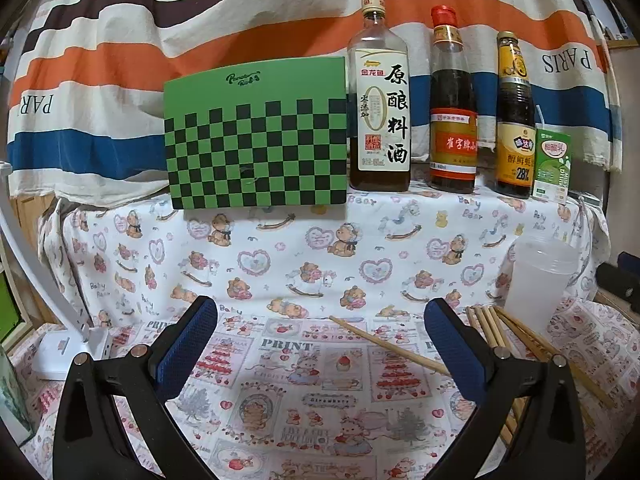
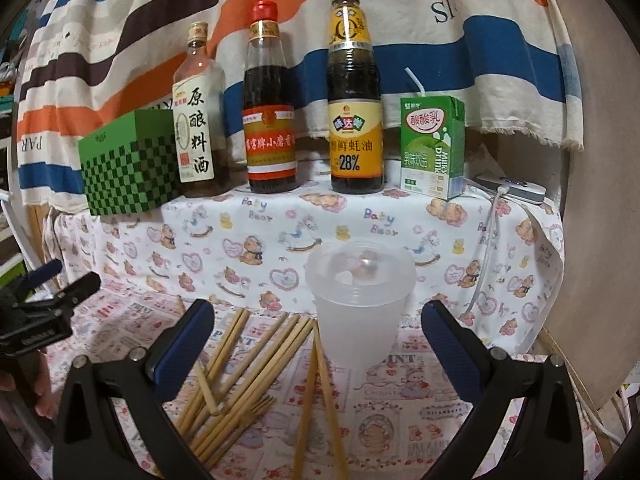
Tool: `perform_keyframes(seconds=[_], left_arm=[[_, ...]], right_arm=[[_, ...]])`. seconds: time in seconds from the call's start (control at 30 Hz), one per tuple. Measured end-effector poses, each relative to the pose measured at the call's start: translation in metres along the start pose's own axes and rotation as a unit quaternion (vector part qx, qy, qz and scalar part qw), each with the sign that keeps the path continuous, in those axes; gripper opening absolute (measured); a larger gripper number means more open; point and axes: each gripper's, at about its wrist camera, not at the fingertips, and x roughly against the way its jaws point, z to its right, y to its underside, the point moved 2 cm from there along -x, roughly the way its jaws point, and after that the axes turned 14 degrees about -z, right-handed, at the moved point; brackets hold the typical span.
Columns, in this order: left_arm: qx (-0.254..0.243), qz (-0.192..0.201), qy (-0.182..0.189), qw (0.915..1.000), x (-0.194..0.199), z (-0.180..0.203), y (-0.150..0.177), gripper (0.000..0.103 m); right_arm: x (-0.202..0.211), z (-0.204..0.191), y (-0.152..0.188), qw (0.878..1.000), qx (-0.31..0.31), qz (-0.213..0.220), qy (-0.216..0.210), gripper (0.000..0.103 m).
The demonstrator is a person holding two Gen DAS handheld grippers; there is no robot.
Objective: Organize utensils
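Several bamboo chopsticks [image 2: 256, 364] and a small wooden fork [image 2: 256, 408] lie loose on the patterned cloth, left of an upright translucent plastic cup [image 2: 360, 304]. My right gripper [image 2: 316, 344] is open and empty, just above the sticks and in front of the cup. In the left wrist view, one chopstick [image 1: 384, 344] lies apart, between the open fingers of my left gripper [image 1: 320, 340]. The other chopsticks [image 1: 516, 336] and the cup [image 1: 540, 280] are to its right. The left gripper also shows in the right wrist view [image 2: 60, 280], at the far left.
Against the striped backdrop stand a green checkered box [image 1: 256, 136], three sauce bottles [image 1: 452, 112] and a green milk carton [image 2: 432, 148]. A white device with a cable [image 2: 516, 190] lies at the back right. A white lamp base [image 1: 68, 348] sits at the left.
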Motion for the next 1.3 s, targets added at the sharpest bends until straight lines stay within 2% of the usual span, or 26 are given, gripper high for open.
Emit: perform_keyframes(seconds=[0.2, 0.47, 0.5, 0.57, 0.63, 0.7, 0.77, 0.87, 0.97, 1.03, 1.17, 1.3], left_arm=[[-0.006, 0.003, -0.005, 1.0000, 0.001, 0.003, 0.000, 0.103], [0.016, -0.021, -0.010, 0.9996, -0.009, -0.005, 0.000, 0.103], [0.016, -0.021, -0.009, 0.9996, -0.009, -0.005, 0.000, 0.103], [0.013, -0.021, -0.008, 0.9997, -0.009, -0.004, 0.000, 0.103], [0.007, -0.019, -0.007, 0.9998, -0.008, -0.002, 0.000, 0.103], [0.001, -0.016, -0.014, 0.9998, -0.007, -0.001, 0.000, 0.103], [-0.003, -0.012, -0.018, 0.9998, -0.006, 0.000, 0.000, 0.103], [-0.002, -0.012, -0.019, 0.9997, -0.005, 0.000, -0.001, 0.103], [0.000, -0.016, -0.019, 0.9997, -0.006, -0.001, -0.001, 0.103], [0.002, -0.017, -0.018, 0.9997, -0.007, -0.002, -0.001, 0.103], [-0.002, -0.014, -0.021, 0.9997, -0.006, -0.001, -0.001, 0.103], [-0.010, -0.010, -0.023, 0.9996, -0.006, 0.001, -0.001, 0.103]], right_arm=[[0.007, 0.018, -0.005, 0.999, -0.043, 0.003, 0.001, 0.103], [0.010, 0.028, -0.010, 0.998, -0.064, -0.012, -0.007, 0.101], [0.010, 0.027, -0.009, 0.998, -0.063, -0.015, -0.005, 0.098], [0.005, 0.024, -0.009, 0.998, -0.051, -0.034, -0.017, 0.080], [0.000, 0.021, -0.007, 0.997, -0.045, -0.050, -0.030, 0.067], [-0.007, 0.018, -0.004, 0.996, -0.041, -0.069, -0.030, 0.054], [-0.018, 0.013, -0.001, 0.994, -0.031, -0.101, -0.022, 0.037], [-0.033, 0.009, 0.007, 0.988, -0.028, -0.153, -0.002, 0.031], [-0.050, 0.009, 0.017, 0.978, -0.035, -0.208, -0.007, 0.026], [-0.059, 0.012, 0.023, 0.970, -0.035, -0.237, 0.034, 0.024], [-0.069, 0.021, 0.029, 0.961, -0.056, -0.269, -0.004, 0.021], [-0.072, 0.016, 0.032, 0.961, -0.034, -0.276, 0.006, 0.020]])
